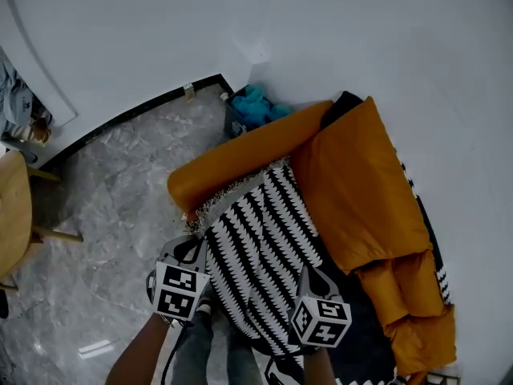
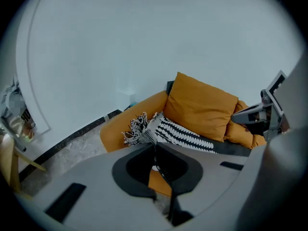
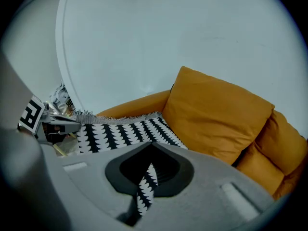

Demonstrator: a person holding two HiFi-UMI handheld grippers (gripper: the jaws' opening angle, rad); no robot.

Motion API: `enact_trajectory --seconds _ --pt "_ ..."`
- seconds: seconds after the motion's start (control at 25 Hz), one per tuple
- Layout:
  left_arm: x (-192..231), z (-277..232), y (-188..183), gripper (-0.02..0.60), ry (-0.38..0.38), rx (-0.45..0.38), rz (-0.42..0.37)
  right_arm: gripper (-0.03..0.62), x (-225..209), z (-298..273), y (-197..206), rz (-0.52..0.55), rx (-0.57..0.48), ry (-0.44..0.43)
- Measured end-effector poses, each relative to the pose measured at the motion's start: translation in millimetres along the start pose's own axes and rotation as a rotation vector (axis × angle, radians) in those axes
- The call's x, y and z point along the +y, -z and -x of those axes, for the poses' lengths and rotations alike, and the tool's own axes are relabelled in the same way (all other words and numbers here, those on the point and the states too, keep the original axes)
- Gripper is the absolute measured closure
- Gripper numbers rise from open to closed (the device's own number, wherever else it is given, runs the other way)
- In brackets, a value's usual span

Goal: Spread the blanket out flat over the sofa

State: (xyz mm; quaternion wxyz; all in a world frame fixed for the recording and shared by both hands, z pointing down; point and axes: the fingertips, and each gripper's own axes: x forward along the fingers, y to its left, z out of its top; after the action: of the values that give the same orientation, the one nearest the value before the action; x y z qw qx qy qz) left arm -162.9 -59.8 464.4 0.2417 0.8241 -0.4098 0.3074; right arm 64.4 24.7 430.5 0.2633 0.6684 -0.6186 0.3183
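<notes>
head view: the black-and-white patterned blanket (image 1: 256, 239) is seen lying on the seat of the orange sofa (image 1: 232, 163), ahead of both pairs of jaws. the left gripper (image 1: 195, 245) and the right gripper (image 1: 309, 273) are held at its near edge, well apart from each other. an orange back cushion (image 1: 361, 191) is seen beyond the right jaws.

left gripper view: the jaws are pressed together on a thin fold of the blanket's edge. from the jaws the cloth is drawn up to the bunched fringe (image 2: 136, 127) just beyond them, against the armrest (image 2: 125, 124).

right gripper view: the jaws are closed on a narrow strip of the blanket, which hangs down between them. the rest is stretched across the seat ahead and to the left of the jaws.
</notes>
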Motion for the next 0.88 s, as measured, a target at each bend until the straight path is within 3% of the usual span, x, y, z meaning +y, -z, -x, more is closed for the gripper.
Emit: enact_trajectory --seconds 0.88 --pt "53.1 23.1 34.7 0.568 -0.076 0.030 0.111 0.589 52.3 -12.9 -8.0 0.078 0.026 -0.043"
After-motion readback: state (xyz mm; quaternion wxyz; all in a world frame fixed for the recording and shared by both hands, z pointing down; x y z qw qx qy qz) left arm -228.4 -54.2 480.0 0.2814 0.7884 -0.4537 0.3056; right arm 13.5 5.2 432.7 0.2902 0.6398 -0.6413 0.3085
